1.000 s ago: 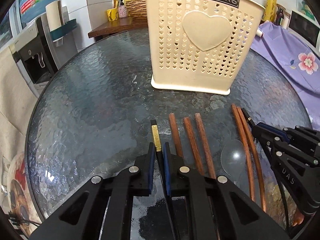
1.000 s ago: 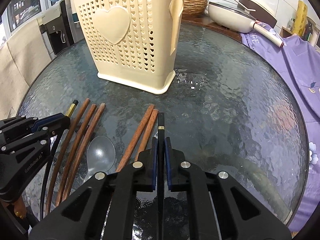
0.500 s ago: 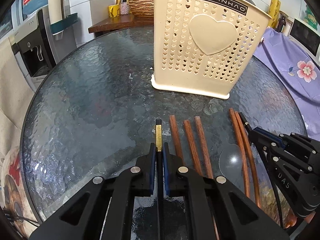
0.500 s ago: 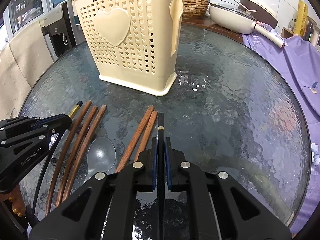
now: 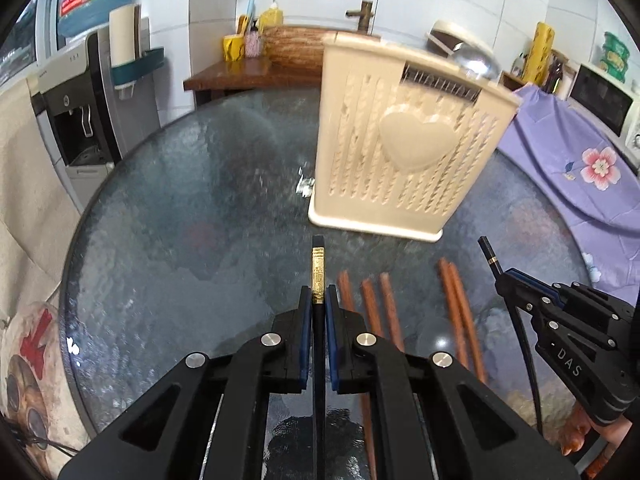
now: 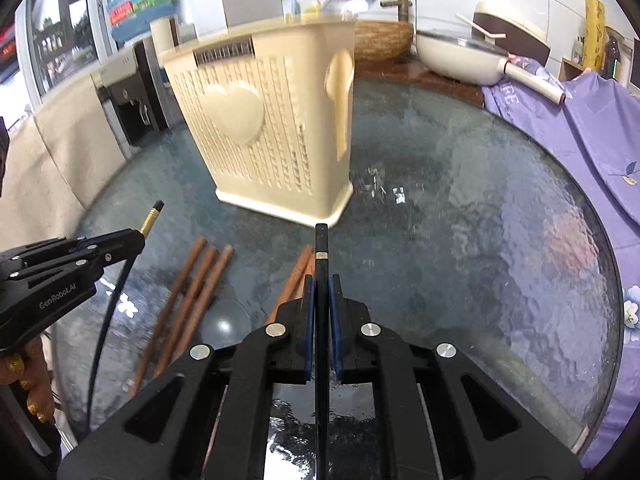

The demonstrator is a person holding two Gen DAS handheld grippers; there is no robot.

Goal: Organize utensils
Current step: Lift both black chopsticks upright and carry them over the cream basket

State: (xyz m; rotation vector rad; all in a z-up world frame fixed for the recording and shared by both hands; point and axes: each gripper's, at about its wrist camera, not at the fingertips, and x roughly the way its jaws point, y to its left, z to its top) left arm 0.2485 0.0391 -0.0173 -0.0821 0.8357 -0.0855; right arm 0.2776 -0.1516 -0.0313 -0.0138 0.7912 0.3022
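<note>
Bare glass counter [image 5: 168, 240] spreads across the frame's left half to its round edge. The left gripper [image 5: 319, 312] clamps a black gold-banded chopstick [image 5: 318, 272], and the right gripper [image 6: 321, 300] clamps its mate [image 6: 321, 248]; both point up-frame toward the cream basket [image 5: 404, 152]. Brown chopsticks [image 5: 372, 304] lie lengthwise at lower centre-right.

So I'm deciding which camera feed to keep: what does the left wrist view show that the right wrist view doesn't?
Left wrist only: a white microwave at far right and yellow cup on the wooden counter. Right wrist only: a cream lidded pan with its long handle. Both show the cream perforated heart basket, textured round glass table, five brown wooden chopsticks, and the left gripper and right gripper, each clamping a black chopstick.
</note>
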